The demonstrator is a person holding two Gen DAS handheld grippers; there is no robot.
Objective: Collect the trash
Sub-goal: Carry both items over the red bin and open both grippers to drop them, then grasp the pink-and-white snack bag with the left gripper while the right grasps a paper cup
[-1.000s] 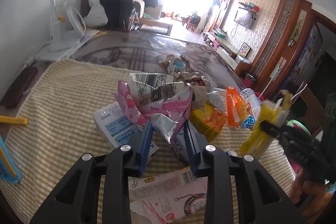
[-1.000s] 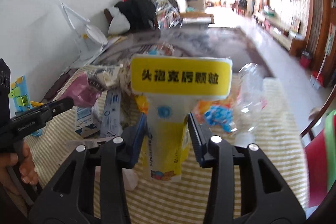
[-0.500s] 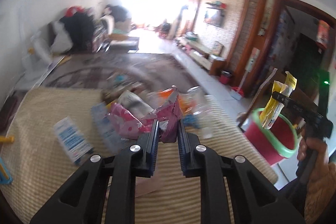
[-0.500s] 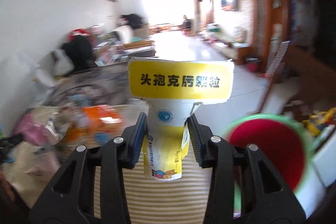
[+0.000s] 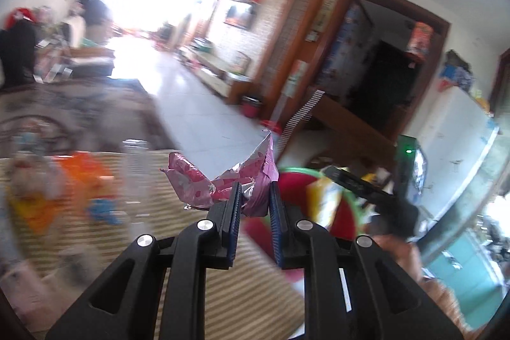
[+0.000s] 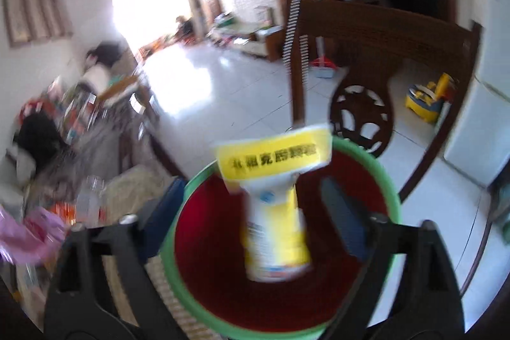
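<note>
My left gripper [image 5: 254, 206] is shut on a crumpled pink wrapper [image 5: 223, 187] and holds it above the striped table edge, near the red bin with a green rim [image 5: 295, 177]. My right gripper [image 6: 255, 212] is open over the same bin [image 6: 387, 177], jaws wide apart. The yellow and white packet [image 6: 275, 203] sits loose between the jaws, over the bin's red inside. The pink wrapper also shows at the left of the right wrist view [image 6: 28, 231].
Remaining trash lies on the striped tablecloth [image 5: 178, 206]: an orange wrapper [image 5: 79, 177] and a clear plastic bottle [image 5: 135, 177]. A dark wooden chair [image 6: 376, 59] stands just behind the bin. Tiled floor lies beyond.
Both grippers swung right from the trash pile to the bin. The right gripper opened and let go of the yellow packet. The left gripper closed on the pink wrapper and carried it along.
</note>
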